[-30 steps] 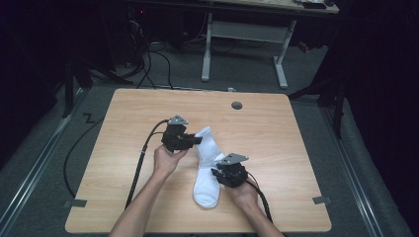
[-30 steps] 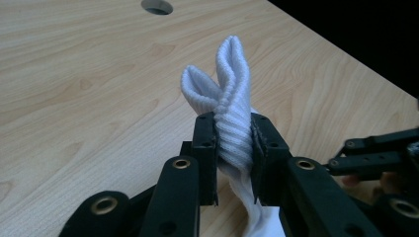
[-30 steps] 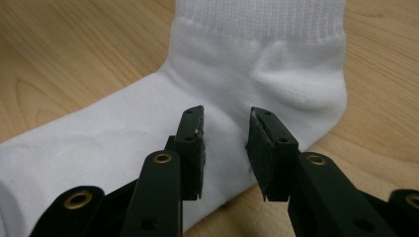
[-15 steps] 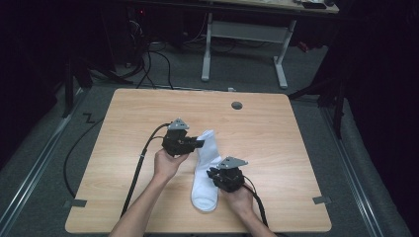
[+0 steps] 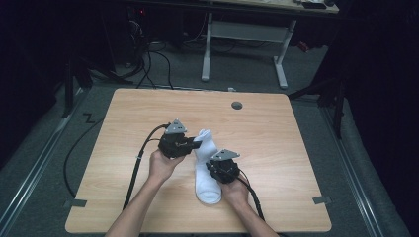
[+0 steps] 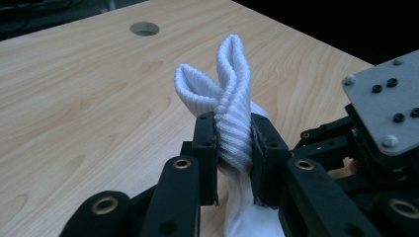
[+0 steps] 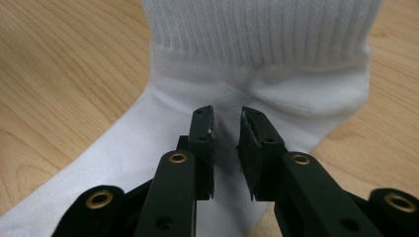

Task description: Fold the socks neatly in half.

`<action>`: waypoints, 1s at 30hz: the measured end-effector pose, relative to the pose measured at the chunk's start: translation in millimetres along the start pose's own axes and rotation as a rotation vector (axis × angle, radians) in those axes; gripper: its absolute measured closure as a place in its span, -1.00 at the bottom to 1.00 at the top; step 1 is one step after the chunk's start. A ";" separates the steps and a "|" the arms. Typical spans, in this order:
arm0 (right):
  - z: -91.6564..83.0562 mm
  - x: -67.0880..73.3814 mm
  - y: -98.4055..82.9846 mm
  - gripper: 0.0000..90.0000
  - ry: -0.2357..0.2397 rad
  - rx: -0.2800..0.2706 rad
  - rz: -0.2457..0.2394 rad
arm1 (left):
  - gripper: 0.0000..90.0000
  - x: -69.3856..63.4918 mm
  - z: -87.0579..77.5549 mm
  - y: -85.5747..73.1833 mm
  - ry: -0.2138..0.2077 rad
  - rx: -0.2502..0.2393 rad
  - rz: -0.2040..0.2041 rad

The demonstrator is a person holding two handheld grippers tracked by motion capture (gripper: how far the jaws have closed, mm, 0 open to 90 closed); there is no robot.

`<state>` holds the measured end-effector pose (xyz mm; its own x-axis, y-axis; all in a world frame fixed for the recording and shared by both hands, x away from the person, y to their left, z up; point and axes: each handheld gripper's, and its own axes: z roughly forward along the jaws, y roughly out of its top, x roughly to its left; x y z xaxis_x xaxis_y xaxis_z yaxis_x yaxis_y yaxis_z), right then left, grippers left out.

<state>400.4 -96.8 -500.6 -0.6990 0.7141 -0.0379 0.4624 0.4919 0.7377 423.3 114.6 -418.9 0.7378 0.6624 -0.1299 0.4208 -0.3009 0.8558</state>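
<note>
A white sock (image 5: 206,181) lies along the middle of the wooden table (image 5: 296,148), toe toward the person. Its ribbed cuff (image 6: 232,64) is lifted and folded, and my left gripper (image 6: 233,129) is shut on it, the ribs squeezed between the two pads. In the high view the left gripper (image 5: 194,144) is at the sock's far end. My right gripper (image 7: 226,123) hovers low over the sock's (image 7: 276,94) heel just below the cuff. Its jaws have just been opening and stand a narrow gap apart with no fabric pinched. In the high view the right gripper (image 5: 211,165) sits at the sock's right side.
A round cable hole (image 5: 237,105) lies in the table's far part. A black cable (image 5: 141,163) trails from the left gripper toward the near edge. A white desk frame (image 5: 242,34) and floor cables stand beyond the table. Bare wood lies left and right of the hands.
The right gripper has shifted a little to the left, closer over the sock. The left gripper has kept still with the cuff in it.
</note>
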 end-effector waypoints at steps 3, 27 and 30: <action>-3.6 -0.2 0.5 0.68 0.005 -0.013 -0.003 | 0.68 0.9 -0.4 0.4 0.006 -0.014 -0.011; 22.3 18.1 22.5 0.50 -0.026 0.018 0.006 | 0.68 -9.1 -8.4 -16.7 -0.033 0.000 0.028; 22.9 17.8 23.1 0.49 -0.025 0.018 0.000 | 0.68 -9.5 -8.7 -20.3 -0.066 0.021 0.008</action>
<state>411.2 -61.4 -499.6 -0.6853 0.7262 -0.0548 0.4723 0.5005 0.7256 403.2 120.4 -430.7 0.7740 0.6137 -0.1560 0.4248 -0.3206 0.8466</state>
